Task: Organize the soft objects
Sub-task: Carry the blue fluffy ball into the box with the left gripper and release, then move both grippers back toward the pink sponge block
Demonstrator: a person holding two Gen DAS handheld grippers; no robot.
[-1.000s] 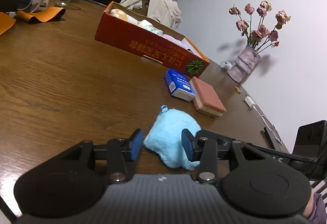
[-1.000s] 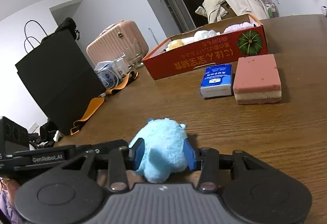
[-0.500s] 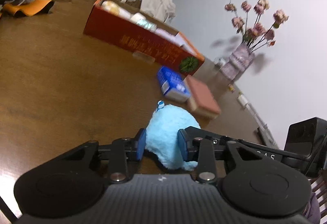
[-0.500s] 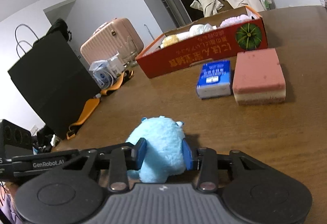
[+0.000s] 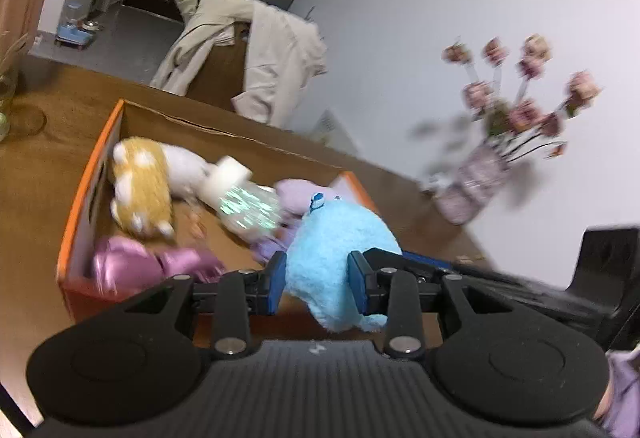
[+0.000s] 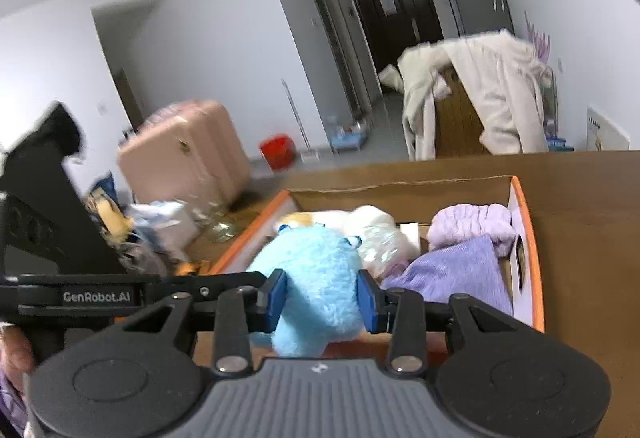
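gripping fluffy blue plush toy (image 5: 338,262), cardboard box (image 5: 86,198)

walls: white | ahead: dark door (image 6: 394,14), coat-draped chair (image 6: 476,98) | left: pink suitcase (image 6: 184,158) | table: wooden (image 6: 588,238)

One box, one blue toy, several soft things inside

One orange cardboard box (image 5: 72,222); one light-blue plush toy (image 5: 336,258) between the fingers; beyond the fingers, one yellow-and-white plush (image 5: 140,182), one shiny pink bundle (image 5: 132,266), two lilac cloth pieces (image 6: 472,222), one clear wrapped roll (image 5: 248,210); to the fingers' right, one vase of flowers (image 5: 476,182).
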